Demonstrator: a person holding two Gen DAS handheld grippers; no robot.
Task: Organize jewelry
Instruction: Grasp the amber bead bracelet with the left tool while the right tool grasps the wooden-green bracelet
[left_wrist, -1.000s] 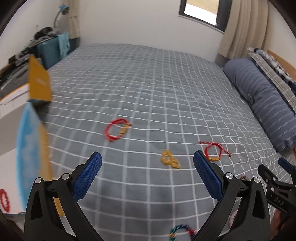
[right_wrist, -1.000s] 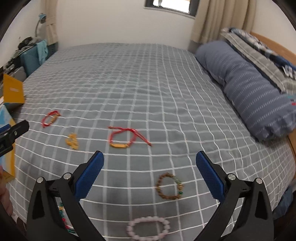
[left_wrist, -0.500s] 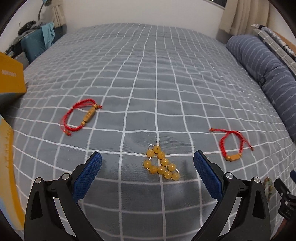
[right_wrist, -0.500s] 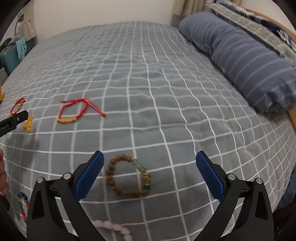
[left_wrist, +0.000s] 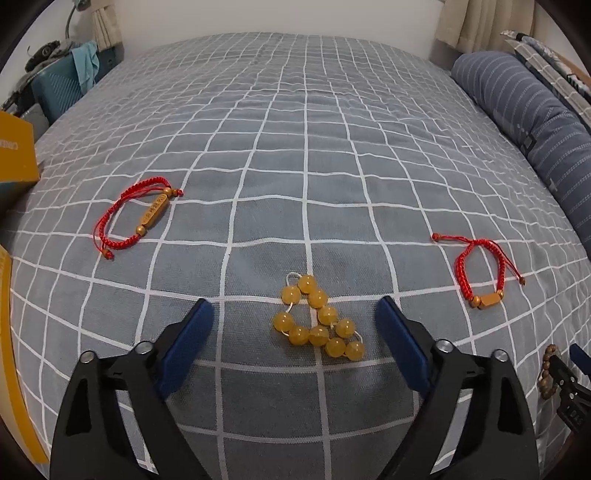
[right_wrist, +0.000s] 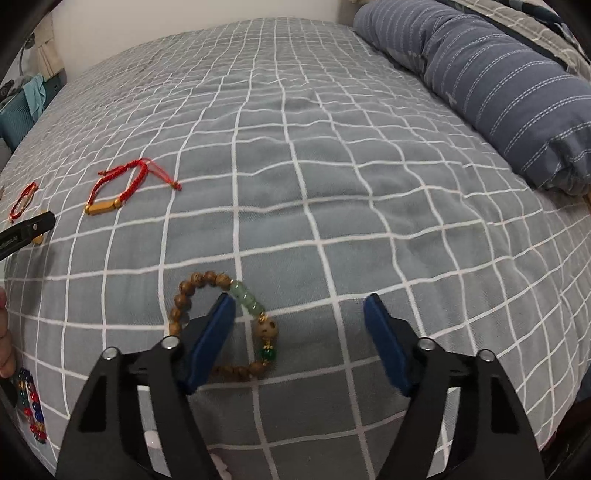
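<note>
Grey checked bedding (left_wrist: 303, 155) filled both views, with a blue striped pillow (right_wrist: 491, 77) along the right edge. From the left wrist I counted four bracelets: one cluster of amber beads (left_wrist: 319, 322) lying between the pads of my left gripper (left_wrist: 293, 334), one red cord bracelet with a long gold bar (left_wrist: 138, 218) far to the left, one red cord bracelet with a short gold bead (left_wrist: 480, 271) to the right, and a sliver of one wooden bead bracelet (right_wrist: 221, 325) at the right edge. From the right wrist I saw that wooden bracelet, with its green beads, under my right gripper (right_wrist: 299, 332), whose left pad sat inside the loop. One multicoloured bead bracelet (right_wrist: 31, 408) lay near left.

Both grippers stood apart, clamped on nothing, their jaws having just been closing. A second earlier both cameras sat higher and farther back, showing the window and far wall; since then they had dropped close over the amber beads and the wooden bracelet.
</note>
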